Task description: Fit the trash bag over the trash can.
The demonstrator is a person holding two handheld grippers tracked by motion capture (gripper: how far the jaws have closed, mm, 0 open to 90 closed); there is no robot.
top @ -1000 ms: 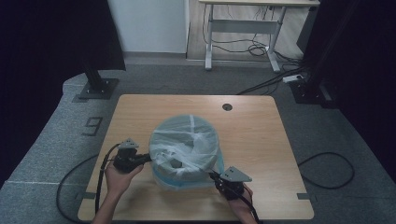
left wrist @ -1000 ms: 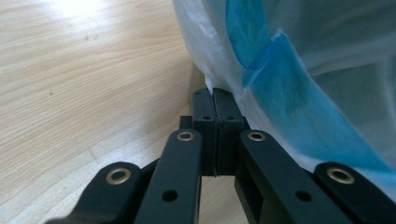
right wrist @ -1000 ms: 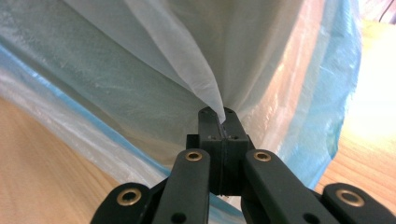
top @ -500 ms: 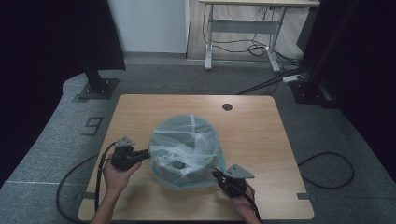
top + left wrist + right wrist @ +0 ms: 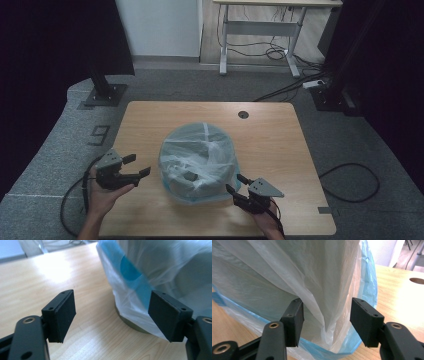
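bin [image 5: 197, 162] lined with plastic bag [image 5: 200, 150], seen mid-table [image 5: 280, 140] | left gripper [image 5: 134, 167] at its 9 o'clock, just opened, nothing held | right gripper [image 5: 236, 184] at 5 o'clock, just opened, bag fold between jaws, unpressed

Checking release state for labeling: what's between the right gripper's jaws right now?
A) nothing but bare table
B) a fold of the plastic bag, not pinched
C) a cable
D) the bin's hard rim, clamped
B: in the right gripper view the right gripper has its jaws apart with a loose fold of the plastic bag between them, the pads not pressing it.
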